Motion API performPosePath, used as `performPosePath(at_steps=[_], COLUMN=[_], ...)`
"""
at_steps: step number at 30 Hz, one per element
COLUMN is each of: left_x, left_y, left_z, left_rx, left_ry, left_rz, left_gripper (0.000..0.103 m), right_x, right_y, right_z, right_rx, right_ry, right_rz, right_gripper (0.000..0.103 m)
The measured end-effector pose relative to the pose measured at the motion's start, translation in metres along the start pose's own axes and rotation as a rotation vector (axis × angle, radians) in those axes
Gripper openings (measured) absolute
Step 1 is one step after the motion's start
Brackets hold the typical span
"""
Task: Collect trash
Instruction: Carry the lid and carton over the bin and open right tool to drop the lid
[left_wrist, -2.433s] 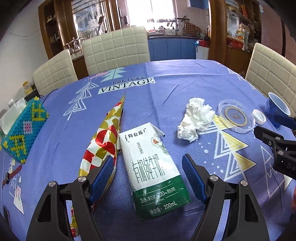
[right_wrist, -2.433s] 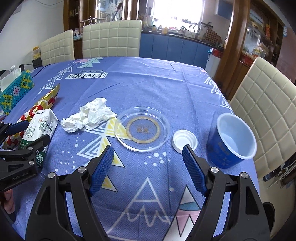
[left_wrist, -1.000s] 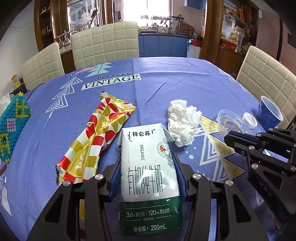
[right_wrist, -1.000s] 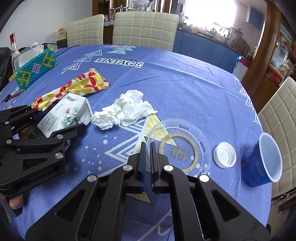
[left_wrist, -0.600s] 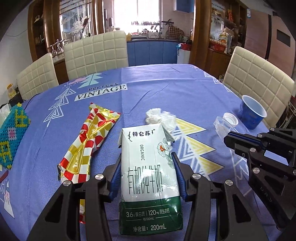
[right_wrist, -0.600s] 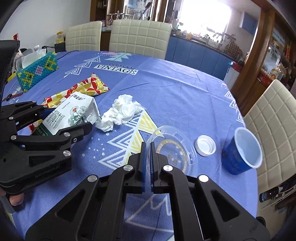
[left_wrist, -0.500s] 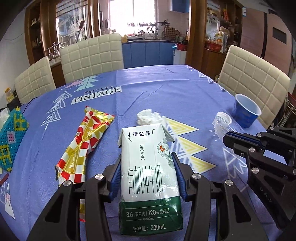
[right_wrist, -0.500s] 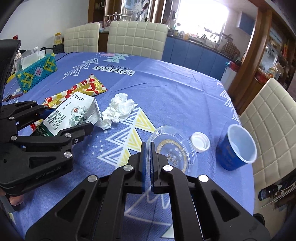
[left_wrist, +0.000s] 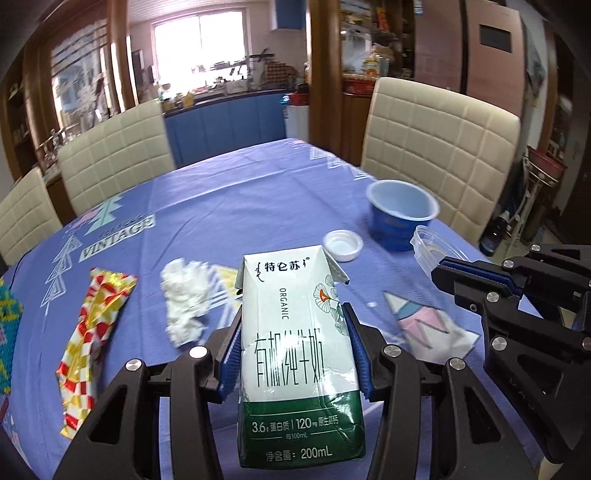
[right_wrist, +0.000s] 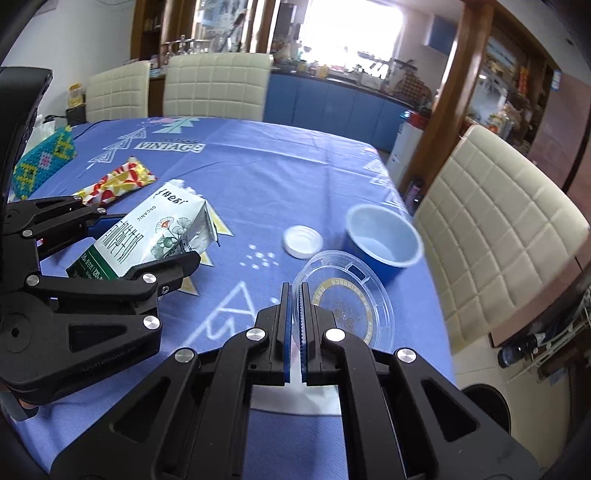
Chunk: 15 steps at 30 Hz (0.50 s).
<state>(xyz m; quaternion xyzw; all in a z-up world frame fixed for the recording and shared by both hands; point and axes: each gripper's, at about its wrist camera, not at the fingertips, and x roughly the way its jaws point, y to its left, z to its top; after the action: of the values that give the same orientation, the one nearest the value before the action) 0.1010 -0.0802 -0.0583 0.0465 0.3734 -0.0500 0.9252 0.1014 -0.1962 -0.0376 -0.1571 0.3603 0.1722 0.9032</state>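
Note:
My left gripper (left_wrist: 293, 325) is shut on a white and green 200 mL milk carton (left_wrist: 295, 354) and holds it above the blue tablecloth; the carton also shows in the right wrist view (right_wrist: 147, 236). My right gripper (right_wrist: 294, 295) is shut on the rim of a clear plastic lid (right_wrist: 351, 306) and holds it tilted in the air; the lid also shows in the left wrist view (left_wrist: 432, 247). On the table lie a crumpled white tissue (left_wrist: 184, 299), a red and gold snack wrapper (left_wrist: 92, 325), a small white cap (left_wrist: 342, 245) and a blue cup (left_wrist: 400, 212).
Cream padded chairs (right_wrist: 491, 229) stand around the table (left_wrist: 221, 199). A beaded teal and yellow box (right_wrist: 44, 162) sits at the table's left edge. A dark round bin (right_wrist: 487, 402) shows on the floor below the right table edge.
Both grippers have lifted and swung to the right with the carton and the lid in them. The tissue, wrapper, cap and cup stay on the table.

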Motion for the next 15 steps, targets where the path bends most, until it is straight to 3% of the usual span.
performPosePath(at_steps=[15], left_x=[-0.005], left_y=[-0.077], left_z=[0.016], left_rx=[0.143], left_ry=[-0.039], left_rz=[-0.151], left_gripper=[0.047], right_x=[-0.039], right_y=[-0.057], right_z=[-0.035], right_rx=[0.116], right_ry=[0.015], right_rz=[-0.173], right_gripper=[0.005])
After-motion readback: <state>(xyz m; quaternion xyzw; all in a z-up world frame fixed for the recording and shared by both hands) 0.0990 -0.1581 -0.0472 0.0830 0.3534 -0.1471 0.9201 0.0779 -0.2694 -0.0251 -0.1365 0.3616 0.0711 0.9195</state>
